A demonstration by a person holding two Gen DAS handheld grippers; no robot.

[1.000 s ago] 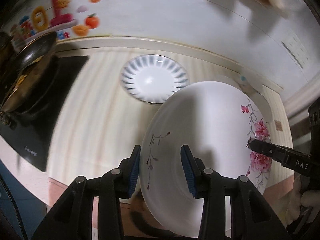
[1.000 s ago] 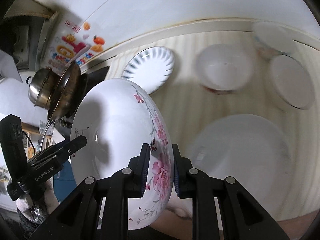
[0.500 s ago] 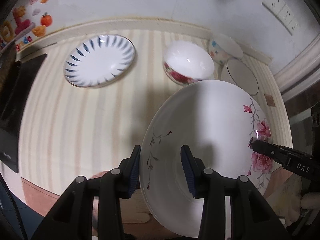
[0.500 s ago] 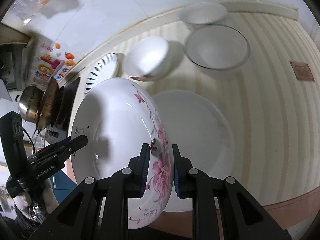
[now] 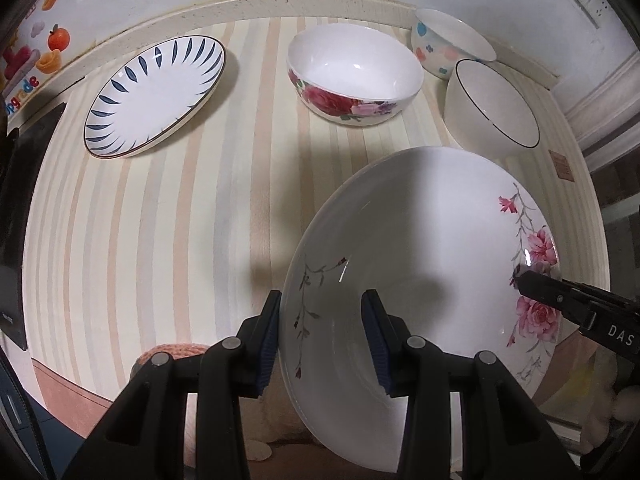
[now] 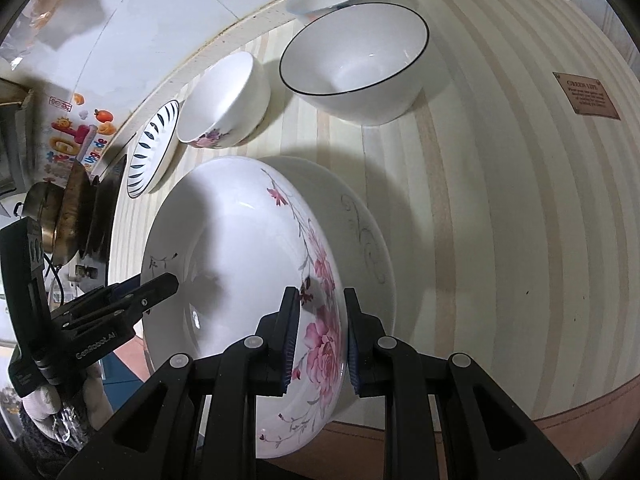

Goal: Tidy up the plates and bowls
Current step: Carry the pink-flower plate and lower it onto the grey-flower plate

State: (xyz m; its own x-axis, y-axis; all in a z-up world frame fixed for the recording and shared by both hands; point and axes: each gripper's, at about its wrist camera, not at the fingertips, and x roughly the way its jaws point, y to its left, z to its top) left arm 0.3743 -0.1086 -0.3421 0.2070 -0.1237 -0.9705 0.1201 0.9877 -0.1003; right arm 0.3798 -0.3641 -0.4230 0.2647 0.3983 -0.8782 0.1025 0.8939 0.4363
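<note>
A large white plate with pink roses hangs tilted over the striped counter, held by both grippers. My left gripper is shut on its left rim, one pad on each face. My right gripper is shut on the opposite rim, over the rose print. In the right wrist view a white plate with a grey scroll pattern lies on the counter just beneath the held plate. I cannot tell whether the two touch. That lower plate is hidden in the left wrist view.
At the back stand a blue-striped plate, a rose bowl, a black-rimmed bowl and a dotted bowl. A black hob with pots is at the left. The counter's front edge runs close below.
Both grippers carried the rose plate to the right along the counter and lower. The hob slid out at the left, the bowls came into view, and the scroll-pattern plate now lies under it.
</note>
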